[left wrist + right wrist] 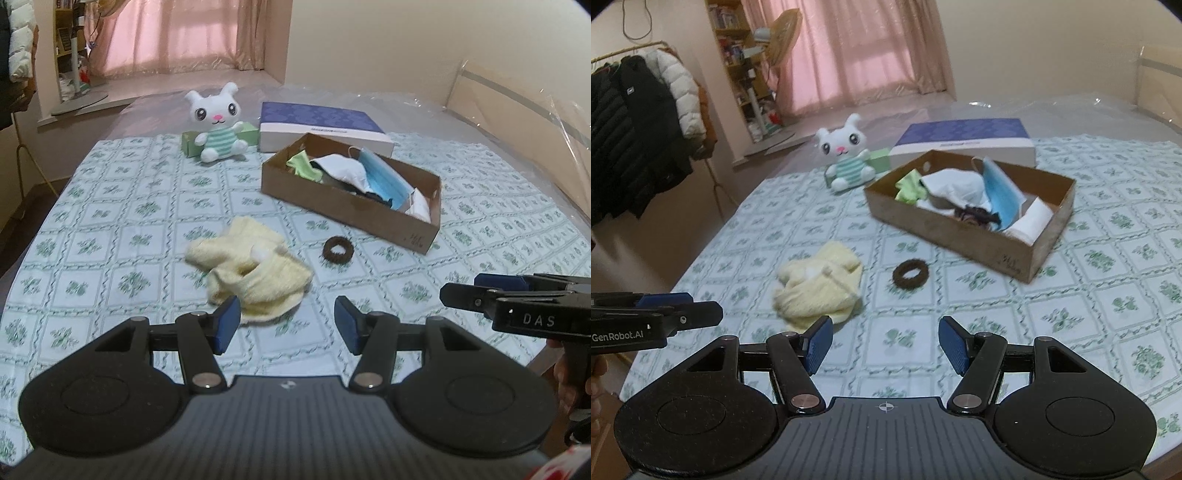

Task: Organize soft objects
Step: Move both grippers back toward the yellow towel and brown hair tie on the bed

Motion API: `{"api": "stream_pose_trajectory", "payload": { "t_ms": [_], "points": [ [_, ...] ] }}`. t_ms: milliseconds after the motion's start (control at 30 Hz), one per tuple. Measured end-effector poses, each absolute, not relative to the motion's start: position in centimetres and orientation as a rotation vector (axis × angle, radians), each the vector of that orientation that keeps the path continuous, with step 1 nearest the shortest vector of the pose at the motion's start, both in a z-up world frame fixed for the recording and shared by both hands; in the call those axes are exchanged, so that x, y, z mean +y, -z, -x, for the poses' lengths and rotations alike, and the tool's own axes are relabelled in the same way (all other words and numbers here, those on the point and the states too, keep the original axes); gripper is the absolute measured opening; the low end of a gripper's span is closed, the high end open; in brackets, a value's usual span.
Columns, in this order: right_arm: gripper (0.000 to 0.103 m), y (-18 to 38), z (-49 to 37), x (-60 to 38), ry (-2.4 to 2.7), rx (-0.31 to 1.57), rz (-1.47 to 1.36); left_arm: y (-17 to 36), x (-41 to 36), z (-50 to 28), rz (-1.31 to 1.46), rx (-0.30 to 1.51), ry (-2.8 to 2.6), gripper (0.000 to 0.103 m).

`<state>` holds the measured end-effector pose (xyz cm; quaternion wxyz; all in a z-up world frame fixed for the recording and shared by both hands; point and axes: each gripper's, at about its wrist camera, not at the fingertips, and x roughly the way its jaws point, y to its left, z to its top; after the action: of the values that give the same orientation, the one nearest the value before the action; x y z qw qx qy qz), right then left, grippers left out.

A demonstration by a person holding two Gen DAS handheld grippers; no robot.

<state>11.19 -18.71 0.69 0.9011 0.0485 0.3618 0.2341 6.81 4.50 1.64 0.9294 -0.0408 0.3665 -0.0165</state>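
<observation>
A pale yellow cloth lies crumpled on the patterned bedspread, just ahead of my left gripper, which is open and empty. A brown hair tie lies to its right. A cardboard box holds a blue face mask, white cloths and a green cloth. In the right wrist view the yellow cloth and hair tie lie ahead of my open, empty right gripper, with the box beyond. A white plush bunny sits at the back.
A purple-topped flat box and a small green box lie behind the cardboard box. The right gripper shows at the right edge of the left wrist view. A coat rack stands left of the bed. Curtains hang behind.
</observation>
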Motion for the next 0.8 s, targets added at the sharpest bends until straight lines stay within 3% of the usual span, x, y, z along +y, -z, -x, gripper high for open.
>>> {"api": "stream_pose_trajectory", "payload": {
  "t_ms": [800],
  "points": [
    [0.064, 4.0, -11.5, -17.8, -0.494, 0.860, -0.099, 2.2, 4.5, -6.1, 0.062, 0.831, 0.000, 0.055]
  ]
}}
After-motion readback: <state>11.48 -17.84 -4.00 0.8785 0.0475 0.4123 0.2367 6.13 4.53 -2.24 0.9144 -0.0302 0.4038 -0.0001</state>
